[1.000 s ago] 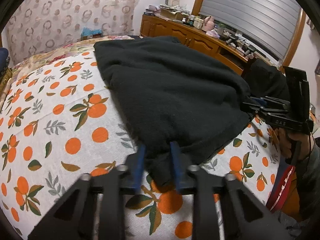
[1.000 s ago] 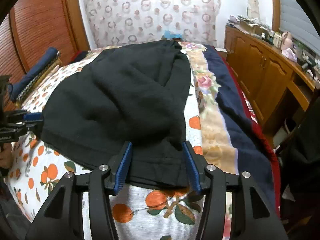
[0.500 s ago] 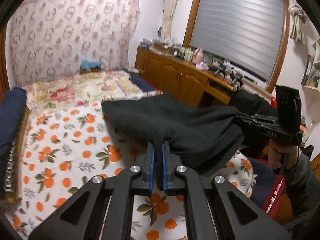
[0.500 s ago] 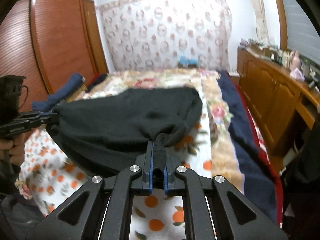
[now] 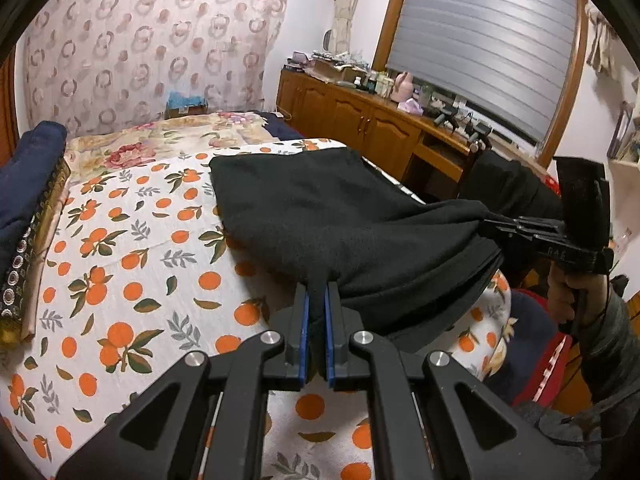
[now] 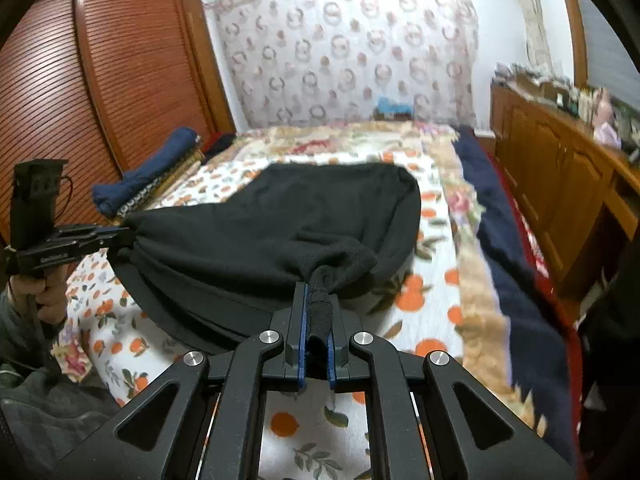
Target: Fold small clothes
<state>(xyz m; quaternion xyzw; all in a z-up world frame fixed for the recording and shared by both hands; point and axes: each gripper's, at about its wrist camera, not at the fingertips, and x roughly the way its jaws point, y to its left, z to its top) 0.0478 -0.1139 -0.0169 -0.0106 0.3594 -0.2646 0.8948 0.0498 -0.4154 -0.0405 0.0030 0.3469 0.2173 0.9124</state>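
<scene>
the left tool [image 5: 316, 312] is closed tight on a bunched corner of the black garment [image 5: 340, 224], its blue pads pressed against the cloth with no gap showing. the right tool [image 6: 318, 320] is likewise clamped shut on the other near corner, a rolled wad of black cloth squeezed between its pads. each tool shows in the other's view, out at the side, with the garment stretched between them. the near edge of the garment is lifted off the bed [image 5: 120, 280], hanging in layers at the bed's near edge, while its far part lies flat on the orange-print sheet toward the middle of the bed. a rolled dark blue blanket [image 6: 148, 172] sits along the bed's left edge by the wooden wardrobe [image 6: 100, 80], and a wooden cabinet [image 5: 360, 128] runs beside the bed's right edge
</scene>
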